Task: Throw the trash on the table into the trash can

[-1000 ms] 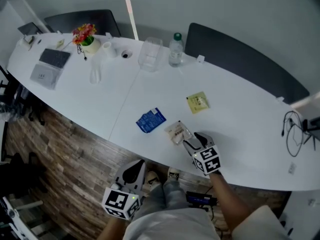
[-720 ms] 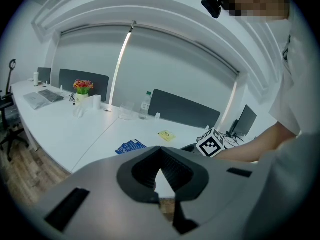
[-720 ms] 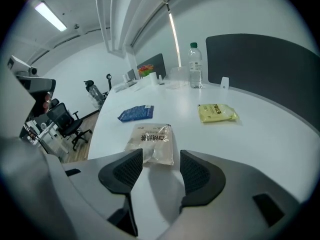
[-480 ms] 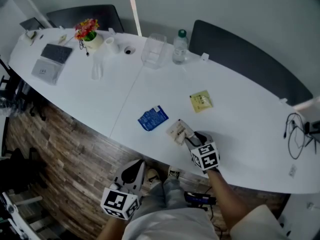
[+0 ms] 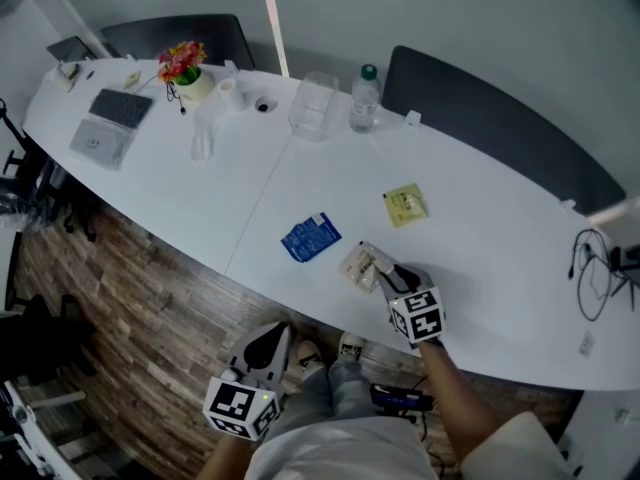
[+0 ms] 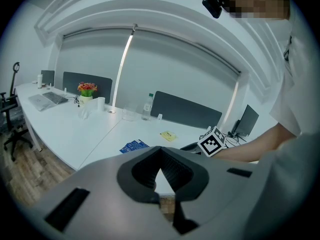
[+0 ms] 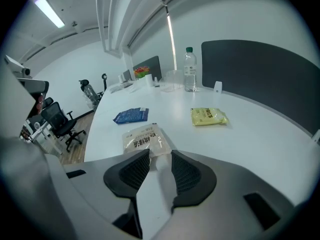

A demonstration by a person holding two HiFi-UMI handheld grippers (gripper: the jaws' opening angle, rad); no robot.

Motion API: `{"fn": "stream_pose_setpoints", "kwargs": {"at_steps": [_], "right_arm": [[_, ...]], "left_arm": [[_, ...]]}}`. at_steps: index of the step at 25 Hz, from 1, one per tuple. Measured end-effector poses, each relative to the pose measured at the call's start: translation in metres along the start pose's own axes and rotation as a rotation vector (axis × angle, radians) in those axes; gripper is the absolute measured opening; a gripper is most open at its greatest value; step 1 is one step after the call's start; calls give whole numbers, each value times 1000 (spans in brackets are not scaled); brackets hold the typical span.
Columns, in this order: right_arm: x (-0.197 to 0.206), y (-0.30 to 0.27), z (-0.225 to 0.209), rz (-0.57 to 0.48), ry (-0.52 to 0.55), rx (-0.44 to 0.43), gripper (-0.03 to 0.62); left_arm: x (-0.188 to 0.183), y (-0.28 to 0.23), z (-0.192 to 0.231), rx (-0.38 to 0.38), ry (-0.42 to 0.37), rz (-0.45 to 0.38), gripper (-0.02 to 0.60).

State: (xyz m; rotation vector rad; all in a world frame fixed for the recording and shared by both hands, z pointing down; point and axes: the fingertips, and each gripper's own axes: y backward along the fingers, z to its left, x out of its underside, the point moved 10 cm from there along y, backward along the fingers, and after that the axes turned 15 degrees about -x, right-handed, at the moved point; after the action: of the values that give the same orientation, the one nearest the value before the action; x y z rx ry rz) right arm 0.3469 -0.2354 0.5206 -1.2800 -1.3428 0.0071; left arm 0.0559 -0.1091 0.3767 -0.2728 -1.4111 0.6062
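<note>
Two grippers in frame. Right gripper [image 5: 385, 276] sits at the table's near edge, lower centre-right of the head view, tilted down onto the pale wrapper [image 5: 360, 265]. In the right gripper view its jaws [image 7: 160, 156] have just been closing and now stand at a medium gap. The near end of the pale wrapper [image 7: 144, 139] lies between them. White table surface shows in the gap, so the pads are not yet pinching it. The wrapper lies flat on the table [image 5: 480, 258].

Left gripper [image 5: 270, 340] hangs off the table at bottom centre-left of the head view, above the wood floor [image 5: 150, 318]. In the left gripper view its jaw tips [image 6: 160, 150] meet, with nothing between them.

Other trash: blue wrapper [image 5: 310, 237] just left of the pale one and apart from it. It also appears at centre-left of the right gripper view [image 7: 131, 115]. Yellow packet [image 5: 404, 205] lies further up and right, well clear of both [image 7: 208, 116].

Far edge of table, upper part of the head view: water bottle [image 5: 365, 98] upright, clear container [image 5: 314, 107] just left of it, flower pot [image 5: 183, 64] and keyboard [image 5: 122, 109] at upper left. Dark chair [image 5: 490, 108] stands behind the table, upper right. Cables [image 5: 592, 278] lie at the right edge.
</note>
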Motion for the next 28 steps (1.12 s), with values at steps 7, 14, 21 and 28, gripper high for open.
{"fn": "stream_pose_setpoints", "kwargs": {"at_steps": [7, 14, 21, 28], "right_arm": [[-14, 23, 8, -61, 16, -9, 156], [-29, 60, 25, -122, 75, -25, 156], [-39, 83, 51, -144, 161, -99, 156], [-44, 68, 79, -113, 232, -230, 156]], "left_arm": [[-3, 8, 0, -8, 2, -34, 2], [-4, 23, -3, -19, 3, -79, 2], [-1, 42, -5, -66, 28, -119, 2], [5, 65, 1, -173, 84, -161, 2]]}}
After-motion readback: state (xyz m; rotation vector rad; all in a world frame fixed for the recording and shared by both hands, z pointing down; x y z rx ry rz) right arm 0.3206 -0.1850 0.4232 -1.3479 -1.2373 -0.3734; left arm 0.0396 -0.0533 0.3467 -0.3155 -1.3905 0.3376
